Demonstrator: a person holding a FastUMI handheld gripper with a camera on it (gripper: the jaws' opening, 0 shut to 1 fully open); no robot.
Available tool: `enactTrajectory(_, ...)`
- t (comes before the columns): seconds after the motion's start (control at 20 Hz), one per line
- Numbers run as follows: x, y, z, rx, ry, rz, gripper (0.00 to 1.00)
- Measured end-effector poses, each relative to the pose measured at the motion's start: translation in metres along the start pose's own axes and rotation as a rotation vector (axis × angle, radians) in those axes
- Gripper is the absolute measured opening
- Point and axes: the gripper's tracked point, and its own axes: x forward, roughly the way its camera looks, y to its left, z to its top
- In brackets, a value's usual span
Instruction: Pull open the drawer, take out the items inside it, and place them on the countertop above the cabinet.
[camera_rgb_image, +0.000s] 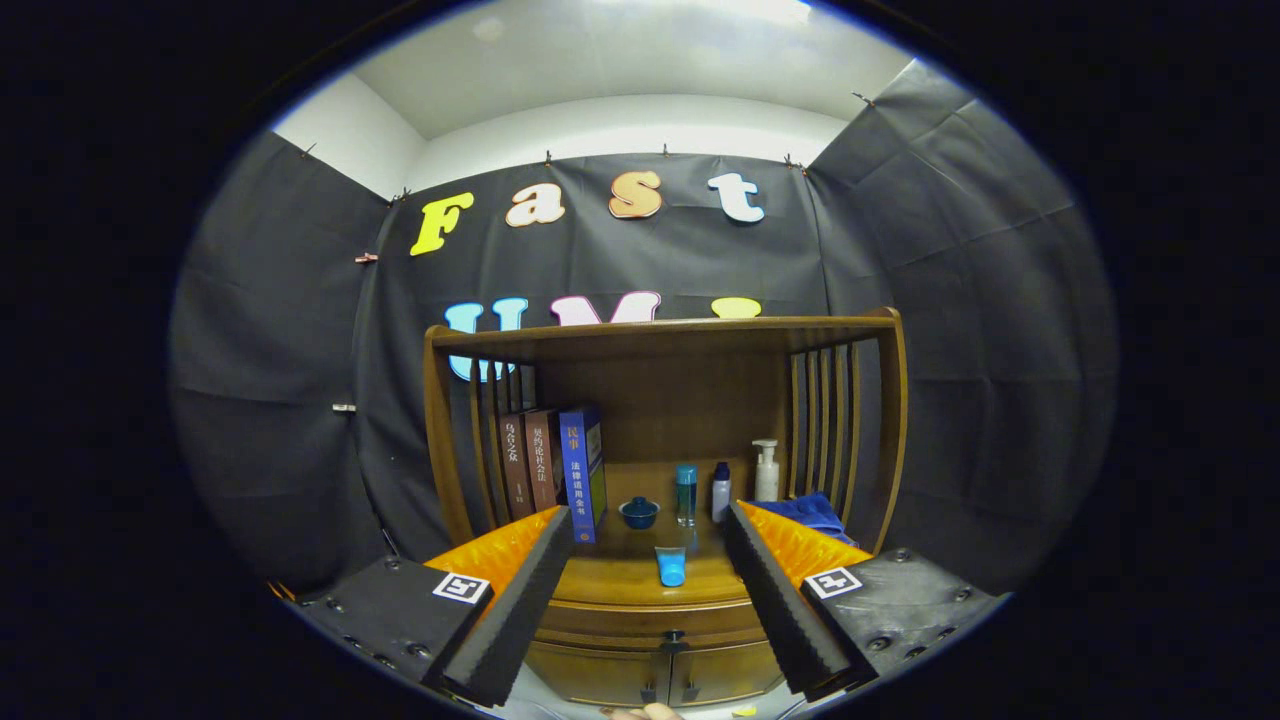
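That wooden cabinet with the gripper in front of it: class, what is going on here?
A person's handheld gripper hangs open in front of the wooden cabinet, holding nothing. The drawer under the countertop is shut, its knob just ahead between the fingers. A small blue cup, bottles and books stand on the countertop.
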Motion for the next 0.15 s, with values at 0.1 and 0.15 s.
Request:
enactTrajectory(0.1, -0.0008, 0.0001, 0.0015, 0.003, -0.005, -0.002, 0.99)
enactTrajectory(0.15, -0.0016, -0.0004, 0.0014, 0.005, -0.004, -0.002, 0.99)
